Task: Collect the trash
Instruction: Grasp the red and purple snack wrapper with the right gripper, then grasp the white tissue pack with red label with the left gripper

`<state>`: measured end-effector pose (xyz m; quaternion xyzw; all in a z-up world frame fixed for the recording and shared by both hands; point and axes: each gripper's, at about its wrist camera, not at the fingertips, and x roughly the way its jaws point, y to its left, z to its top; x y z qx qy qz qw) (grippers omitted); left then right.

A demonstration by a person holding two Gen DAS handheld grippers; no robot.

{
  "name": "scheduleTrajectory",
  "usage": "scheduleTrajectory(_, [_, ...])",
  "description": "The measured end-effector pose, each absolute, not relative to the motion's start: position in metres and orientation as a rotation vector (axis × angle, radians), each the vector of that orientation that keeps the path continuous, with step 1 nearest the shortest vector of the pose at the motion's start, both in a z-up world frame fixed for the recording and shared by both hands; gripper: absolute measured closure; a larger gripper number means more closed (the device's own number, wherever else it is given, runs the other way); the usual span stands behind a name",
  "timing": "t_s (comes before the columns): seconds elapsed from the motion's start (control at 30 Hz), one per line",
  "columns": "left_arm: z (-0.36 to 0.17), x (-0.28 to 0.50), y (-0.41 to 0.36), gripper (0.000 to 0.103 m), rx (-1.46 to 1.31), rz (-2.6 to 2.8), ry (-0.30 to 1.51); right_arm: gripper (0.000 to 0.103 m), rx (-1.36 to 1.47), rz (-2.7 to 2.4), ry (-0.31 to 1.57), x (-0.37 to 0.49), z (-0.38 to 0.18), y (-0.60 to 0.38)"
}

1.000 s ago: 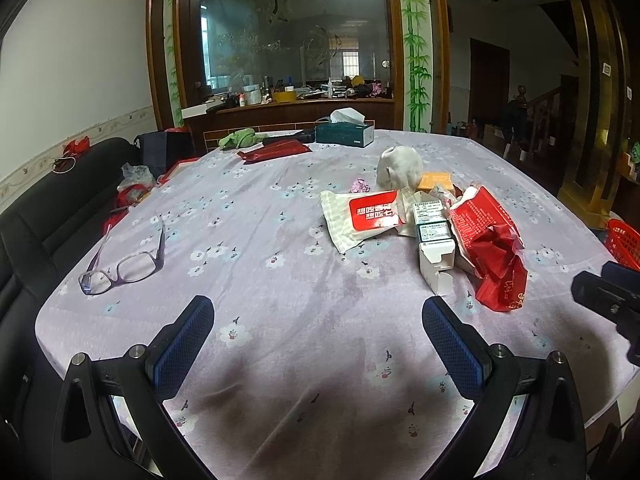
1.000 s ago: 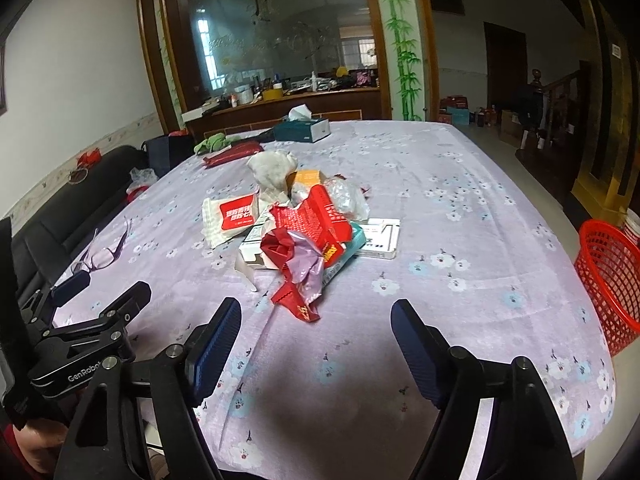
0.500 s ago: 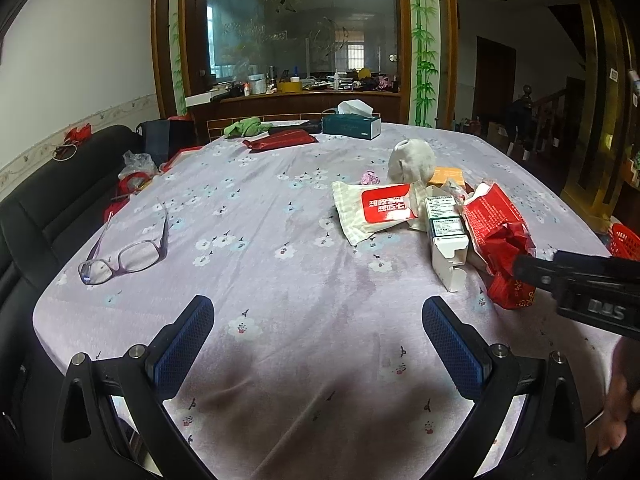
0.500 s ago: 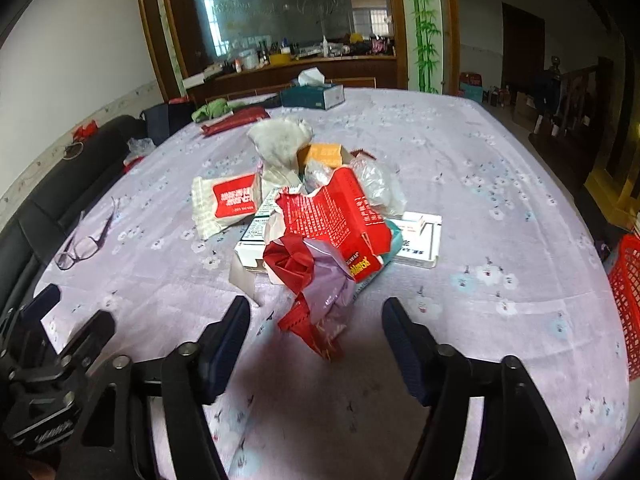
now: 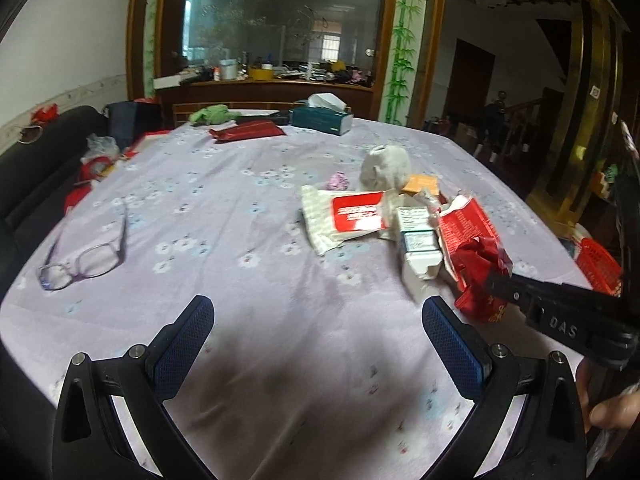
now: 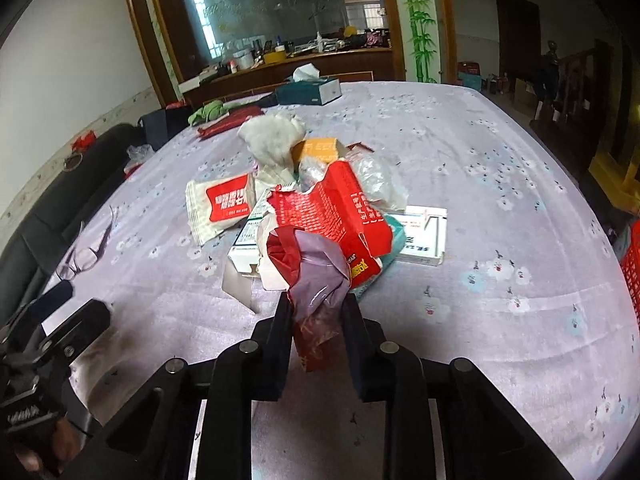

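the right gripper (image 6: 316,312) is pinching a crinkly red and purple wrapper (image 6: 316,280) at the near edge of the trash pile (image 6: 320,208) on the table (image 6: 500,184). the left gripper (image 5: 316,332) is hanging wide apart over bare cloth, holding nothing.

From my right wrist view, the lower end of the crumpled red wrapper (image 6: 316,300) disappears between my right gripper (image 6: 316,312) fingers, so I can't see how much is pinched. The white carton (image 6: 250,240) lies mostly buried under the torn red box (image 6: 332,212). The red basket (image 6: 632,268) is cut off by the right edge. The print on the wet-wipe pack (image 6: 224,204) is too blurred to read. In my left wrist view, my right hand (image 5: 612,412) is clipped at the edge.
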<state>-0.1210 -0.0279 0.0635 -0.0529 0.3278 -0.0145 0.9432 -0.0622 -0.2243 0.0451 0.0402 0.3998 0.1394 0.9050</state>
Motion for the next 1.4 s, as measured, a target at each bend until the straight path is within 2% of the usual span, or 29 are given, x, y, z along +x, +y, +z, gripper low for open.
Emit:
scheduleTrajectory(0.23, [0.067, -0.089, -0.045, 0.0, -0.15, -0.145, 0.696, 0.079, 0.156, 0.279, 0.785, -0.077, 0.062, -0.25])
scheduleTrajectory(0.33, [0.066, -0.076, -0.051, 0.003, -0.169, -0.176, 0.715, 0.079, 0.175, 0.266, 0.768, -0.083, 0.067, -0.262])
scheduleTrajectory(0.37, [0.065, -0.07, -0.053, 0.009, -0.175, -0.188, 0.727, 0.079, 0.187, 0.263, 0.765, -0.084, 0.069, -0.266])
scheduleTrajectory(0.47, [0.056, -0.053, -0.056, 0.035, -0.214, -0.217, 0.785, 0.079, 0.21, 0.26, 0.761, -0.087, 0.07, -0.274])
scheduleTrajectory(0.5, [0.053, -0.048, -0.055, 0.038, -0.229, -0.223, 0.808, 0.079, 0.214, 0.262, 0.761, -0.087, 0.07, -0.275])
scheduleTrajectory(0.83, [0.07, -0.003, -0.015, 0.036, -0.145, -0.119, 0.776, 0.079, 0.247, 0.274, 0.771, -0.086, 0.062, -0.284])
scheduleTrajectory(1.1, [0.043, 0.067, 0.018, 0.034, -0.371, -0.255, 0.89, 0.079, 0.257, 0.28, 0.777, -0.085, 0.06, -0.286])
scheduleTrajectory(1.4, [0.04, 0.006, -0.037, 0.034, -0.2, -0.465, 0.951, 0.079, 0.28, 0.286, 0.786, -0.084, 0.056, -0.292])
